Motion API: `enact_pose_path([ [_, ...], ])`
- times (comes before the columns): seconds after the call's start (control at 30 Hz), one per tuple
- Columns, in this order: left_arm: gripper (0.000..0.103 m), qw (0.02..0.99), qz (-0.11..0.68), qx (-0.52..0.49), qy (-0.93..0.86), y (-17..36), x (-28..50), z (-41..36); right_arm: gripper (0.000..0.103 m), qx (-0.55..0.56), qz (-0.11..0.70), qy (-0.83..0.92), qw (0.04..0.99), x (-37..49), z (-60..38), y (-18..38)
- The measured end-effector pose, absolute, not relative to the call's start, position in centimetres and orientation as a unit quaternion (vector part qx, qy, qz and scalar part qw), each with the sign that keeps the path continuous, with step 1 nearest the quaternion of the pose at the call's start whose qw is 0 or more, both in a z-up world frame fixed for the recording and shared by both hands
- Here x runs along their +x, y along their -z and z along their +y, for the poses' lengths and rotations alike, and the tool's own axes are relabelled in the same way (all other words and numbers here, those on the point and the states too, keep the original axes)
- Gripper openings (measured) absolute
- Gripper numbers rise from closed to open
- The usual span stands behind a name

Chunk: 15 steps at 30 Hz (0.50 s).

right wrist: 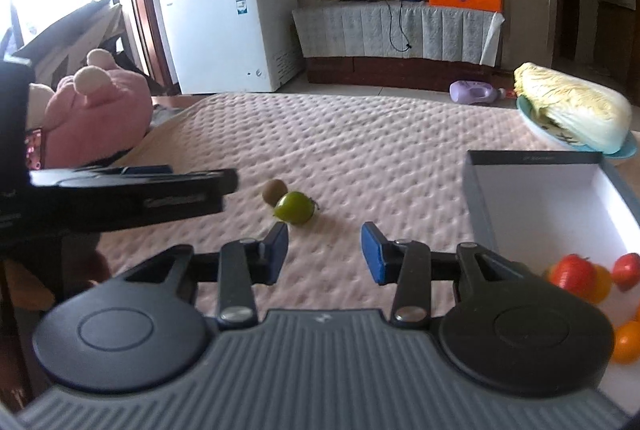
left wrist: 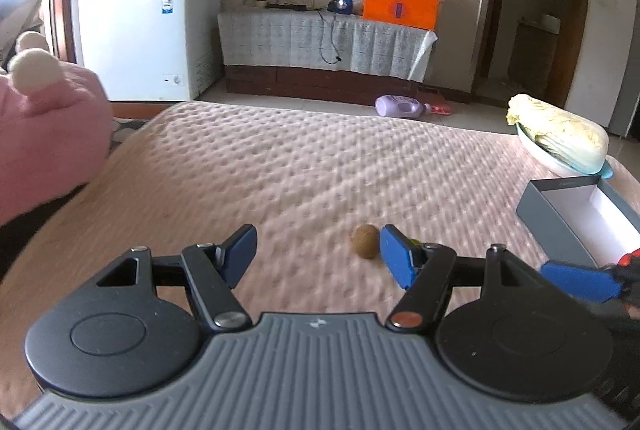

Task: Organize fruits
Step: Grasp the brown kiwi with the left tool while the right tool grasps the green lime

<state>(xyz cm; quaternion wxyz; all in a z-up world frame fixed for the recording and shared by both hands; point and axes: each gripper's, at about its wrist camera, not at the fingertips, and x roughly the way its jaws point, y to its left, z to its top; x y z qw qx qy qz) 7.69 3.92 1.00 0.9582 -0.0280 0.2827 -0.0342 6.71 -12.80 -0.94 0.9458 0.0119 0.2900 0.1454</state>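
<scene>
A brown kiwi (left wrist: 365, 241) (right wrist: 274, 192) and a green round fruit (right wrist: 295, 208) lie touching on the pink quilted bedspread (left wrist: 312, 166). My left gripper (left wrist: 318, 254) is open and empty, with the kiwi just ahead near its right finger; that finger hides most of the green fruit. My right gripper (right wrist: 325, 250) is open and empty too, with the green fruit just beyond its left finger. A grey box (right wrist: 540, 206) (left wrist: 560, 214) with a white inside lies to the right, holding red strawberries (right wrist: 572, 272) and orange fruits (right wrist: 626, 342).
A napa cabbage (right wrist: 572, 110) rests on a blue-rimmed plate (right wrist: 630, 150) behind the box. A pink plush toy (right wrist: 96, 118) sits at the bed's left edge. Beyond the bed are a white freezer (right wrist: 228, 30) and a covered TV bench (right wrist: 396, 30).
</scene>
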Motion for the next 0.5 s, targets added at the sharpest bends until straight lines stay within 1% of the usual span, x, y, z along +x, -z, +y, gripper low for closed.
enact_pose_path([
  [0.23, 0.072, 0.955, 0.291, -0.025, 0.047, -0.3, 9.7, 2.2, 0.043, -0.008, 0.304, -0.150, 0.941, 8.7, -11.0, 2.6],
  [0.3, 0.069, 0.952, 0.302, -0.028, 0.046, 0.2, 10.5, 1.9, 0.043, -0.008, 0.306, -0.149, 0.940, 9.0, -10.9, 2.8],
  [0.37, 0.062, 0.948, 0.313, -0.028, 0.046, 0.8, 11.3, 1.5, 0.043, -0.008, 0.306, -0.147, 0.941, 9.4, -10.8, 3.0],
  [0.5, 0.061, 0.948, 0.313, -0.042, 0.042, 1.1, 12.3, 1.6, 0.043, -0.006, 0.309, -0.143, 0.940, 10.5, -10.9, 3.5],
])
